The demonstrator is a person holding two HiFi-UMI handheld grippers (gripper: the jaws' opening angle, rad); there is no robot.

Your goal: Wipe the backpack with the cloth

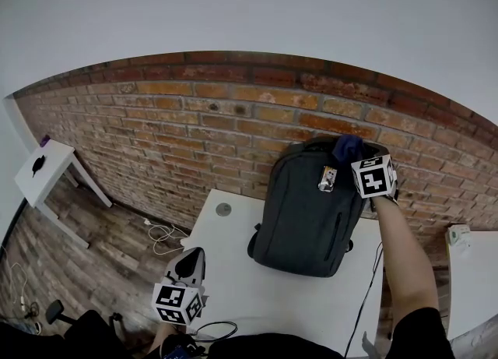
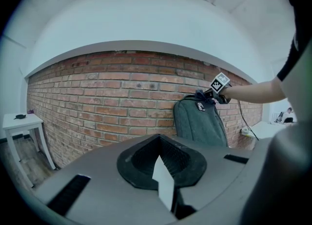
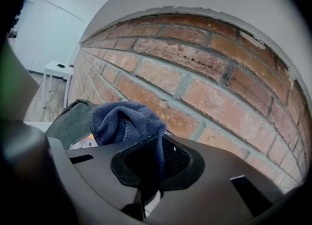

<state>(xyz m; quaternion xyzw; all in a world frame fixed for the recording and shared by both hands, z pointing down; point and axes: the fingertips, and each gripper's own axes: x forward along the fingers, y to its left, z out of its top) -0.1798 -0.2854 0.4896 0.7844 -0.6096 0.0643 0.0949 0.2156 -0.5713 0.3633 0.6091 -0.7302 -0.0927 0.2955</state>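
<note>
The backpack (image 1: 311, 217) stands upright on the white table (image 1: 233, 279), its back against the brick wall (image 1: 194, 116), with a small tag (image 1: 328, 179) hanging on its front near the top. At the backpack's top edge the right gripper (image 3: 153, 160) is clenched on the blue cloth (image 3: 124, 121). One end of the cloth disappears between the jaws and the rest bunches out above them. From the head view, the cloth and the marker cube cover the backpack's top handle, so it cannot be made out, and the forearm cuts off the backpack's right edge. In the right gripper view only a dark corner of the backpack shows beside the cloth. The left gripper (image 1: 191, 260) hangs well to the backpack's lower left, past the table's near corner. Its jaws are pressed together with nothing between them. A round fitting (image 1: 223, 209) in the table sits left of the backpack. A small white side table (image 1: 43, 167) stands far to the backpack's left, partly cut by the frame.
</note>
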